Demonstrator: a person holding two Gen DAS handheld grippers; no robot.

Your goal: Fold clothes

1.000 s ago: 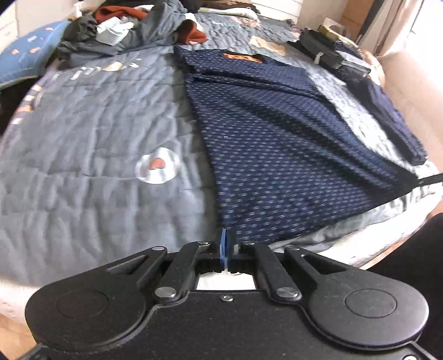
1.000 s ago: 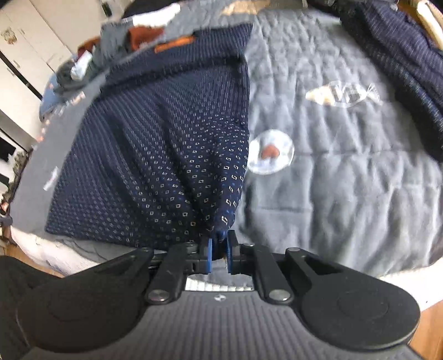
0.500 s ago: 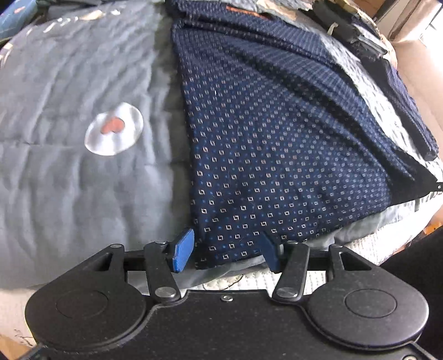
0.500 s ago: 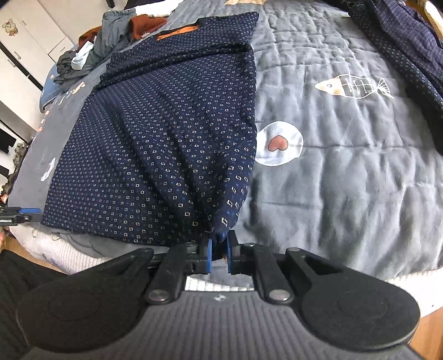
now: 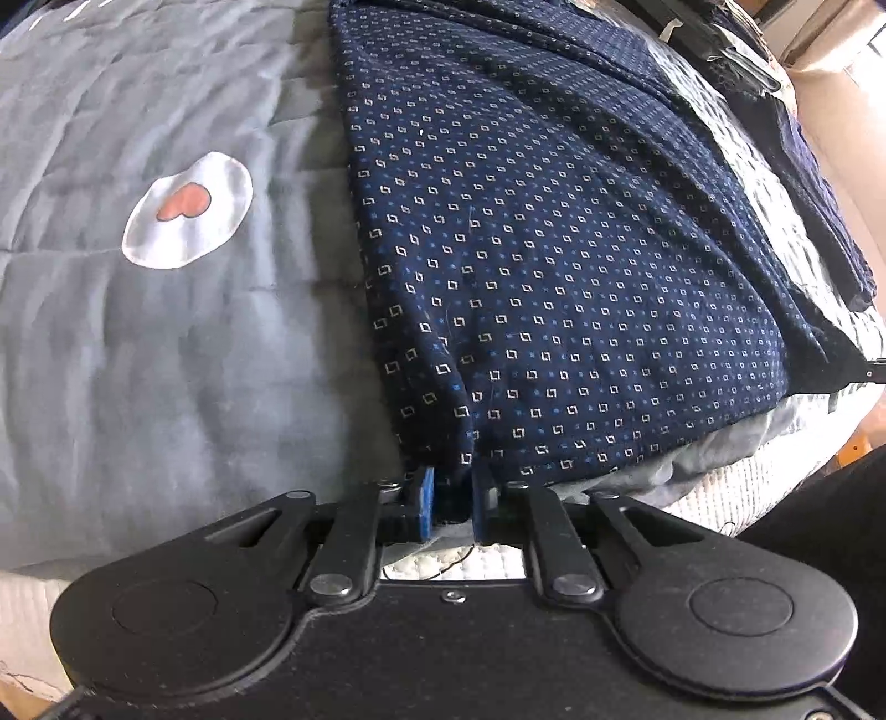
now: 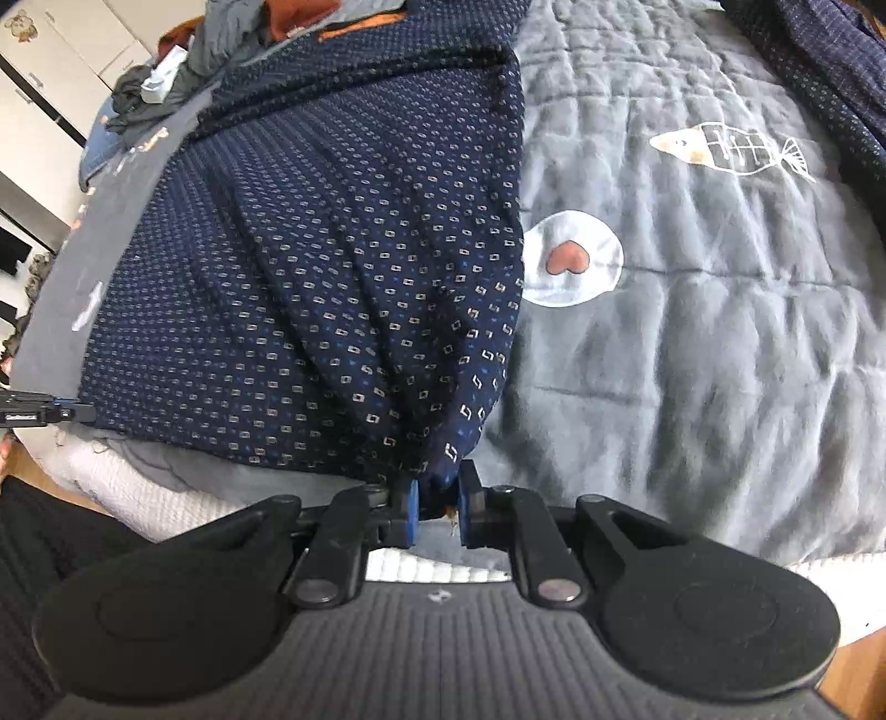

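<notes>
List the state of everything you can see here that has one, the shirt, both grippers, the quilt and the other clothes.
Navy patterned shirt: spread flat on the bed, both near hem corners pinched.
Left gripper: jaws closing, hem corner between them.
Right gripper: jaws opening slightly, hem corner between them.
Grey quilt: laid out, wrinkled.
Pile of clothes: heaped, unfolded.

Home bedroom, quilted grey bedspread (image 6: 692, 332), heaped clothes (image 6: 183, 66), white wardrobe doors (image 6: 61, 39)
</notes>
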